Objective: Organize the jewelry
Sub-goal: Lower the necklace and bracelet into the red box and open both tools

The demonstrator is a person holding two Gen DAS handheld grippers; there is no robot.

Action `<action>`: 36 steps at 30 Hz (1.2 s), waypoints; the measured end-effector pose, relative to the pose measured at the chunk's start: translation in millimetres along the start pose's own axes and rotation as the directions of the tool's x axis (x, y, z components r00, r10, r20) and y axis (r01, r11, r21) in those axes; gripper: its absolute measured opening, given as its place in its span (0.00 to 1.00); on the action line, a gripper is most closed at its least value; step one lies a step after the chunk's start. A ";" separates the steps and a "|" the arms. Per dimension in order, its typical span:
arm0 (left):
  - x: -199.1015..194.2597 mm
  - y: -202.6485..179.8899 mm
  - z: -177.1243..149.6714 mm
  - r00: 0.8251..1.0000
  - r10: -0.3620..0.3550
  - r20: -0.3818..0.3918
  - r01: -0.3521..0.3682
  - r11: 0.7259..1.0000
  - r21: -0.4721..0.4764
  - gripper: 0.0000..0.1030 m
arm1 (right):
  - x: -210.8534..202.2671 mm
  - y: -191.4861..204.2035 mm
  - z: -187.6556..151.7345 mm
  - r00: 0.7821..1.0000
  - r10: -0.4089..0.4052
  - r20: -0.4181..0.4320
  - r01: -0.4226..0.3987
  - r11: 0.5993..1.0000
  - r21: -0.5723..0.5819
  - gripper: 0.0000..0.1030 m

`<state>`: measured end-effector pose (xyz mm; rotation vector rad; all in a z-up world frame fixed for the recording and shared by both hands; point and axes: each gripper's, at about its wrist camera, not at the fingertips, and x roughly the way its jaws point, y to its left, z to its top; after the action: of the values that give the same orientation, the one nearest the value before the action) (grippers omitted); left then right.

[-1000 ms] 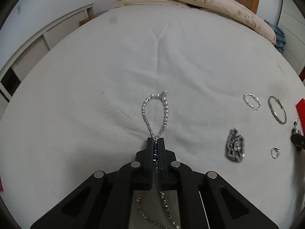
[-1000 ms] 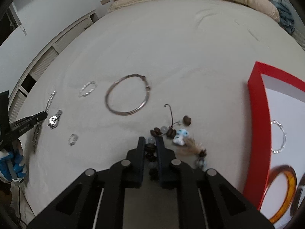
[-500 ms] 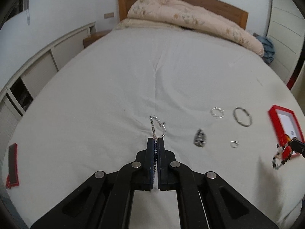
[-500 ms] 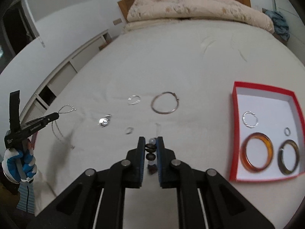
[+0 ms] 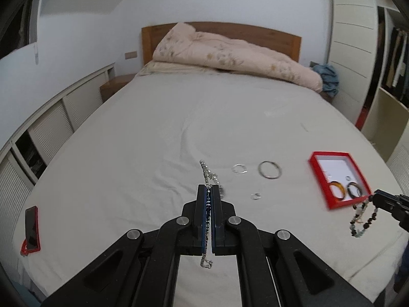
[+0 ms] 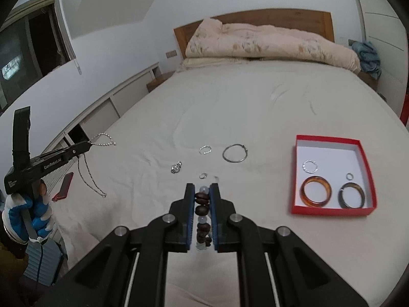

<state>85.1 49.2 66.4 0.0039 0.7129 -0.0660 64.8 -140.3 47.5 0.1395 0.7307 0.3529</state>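
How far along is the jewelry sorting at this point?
Done: four pieces lie in the red box. In hand: the left gripper is shut on the pearl necklace, the right gripper on the beaded bracelet. Left on the bed: silver bangle, twisted ring, small ring, pendant.

Soft, even, dimmish light with faint shadows on the bed (image 5: 204,117); fisheye bends the edges, dark corners, slight overall blur.
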 end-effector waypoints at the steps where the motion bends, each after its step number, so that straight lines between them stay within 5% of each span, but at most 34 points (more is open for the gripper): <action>1: -4.2 -5.0 -0.1 1.000 -0.007 0.006 0.007 1.000 0.005 0.03 | -5.8 -0.7 -0.4 1.000 -0.002 0.009 0.002 1.000 0.001 0.10; 9: -25.9 -68.8 9.4 0.996 -0.090 0.024 0.088 0.993 0.073 0.03 | -53.4 -19.9 -6.9 0.997 -0.036 0.073 0.034 0.999 0.020 0.10; 18: 6.1 -168.2 32.8 0.978 -0.206 -0.024 0.207 0.964 0.170 0.03 | -80.8 -85.4 -3.7 0.988 -0.125 0.086 0.119 0.990 0.072 0.10; 28: 107.2 -287.7 63.0 0.948 -0.291 -0.126 0.314 0.916 0.250 0.03 | -41.0 -193.5 22.9 0.979 -0.203 0.033 0.197 0.970 0.140 0.10; 36: 198.9 -348.1 87.1 0.944 -0.283 -0.167 0.321 0.904 0.281 0.03 | 21.5 -264.3 53.8 0.975 -0.222 0.017 0.215 0.959 0.182 0.10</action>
<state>270.6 -312.2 8.9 0.1957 0.8165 -0.4791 186.2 -378.9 8.7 0.2326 0.7326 0.0726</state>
